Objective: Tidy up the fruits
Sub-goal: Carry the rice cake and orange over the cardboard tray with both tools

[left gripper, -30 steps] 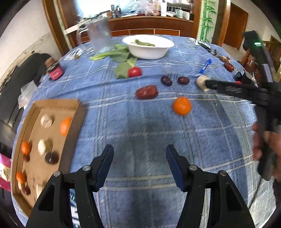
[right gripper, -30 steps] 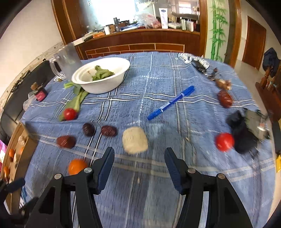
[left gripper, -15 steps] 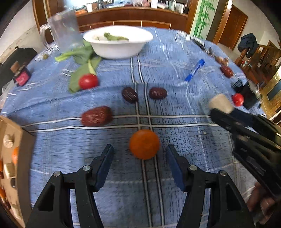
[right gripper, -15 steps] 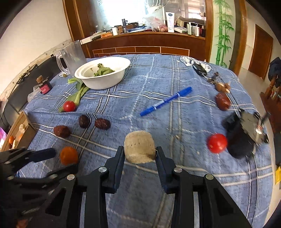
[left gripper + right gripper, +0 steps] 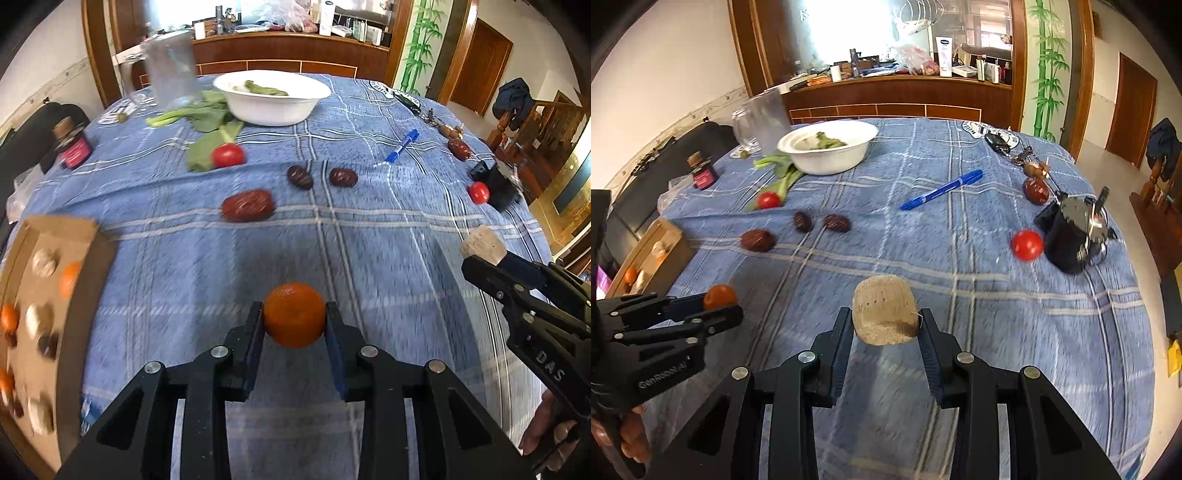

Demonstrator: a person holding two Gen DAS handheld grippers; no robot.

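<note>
My left gripper (image 5: 294, 308) has its jaws closing tight on an orange (image 5: 293, 323), pads pressing both its sides just above the blue checked tablecloth. My right gripper (image 5: 885, 314) is shut on a beige cylindrical piece (image 5: 882, 306), seen again at the right of the left wrist view (image 5: 483, 244). A cardboard box (image 5: 88, 236) at the table's left edge holds several oranges, beige pieces and dark dates. Loose on the cloth lie a large red date (image 5: 246, 210), two dark dates (image 5: 300, 177) (image 5: 343, 177) and two cherry tomatoes (image 5: 228, 155) (image 5: 478, 192).
At the back stand a white bowl (image 5: 273, 98) with greens, a glass pitcher (image 5: 170, 74) and leafy stalks. A small jar (image 5: 72, 146) is far left. A blue pen (image 5: 400, 146), keys, another date (image 5: 460, 149) and a black object (image 5: 496, 182) lie right.
Both grippers were open a second ago. The right one closed on the beige piece and carried it left. The left one moved over the orange and closed on it.
</note>
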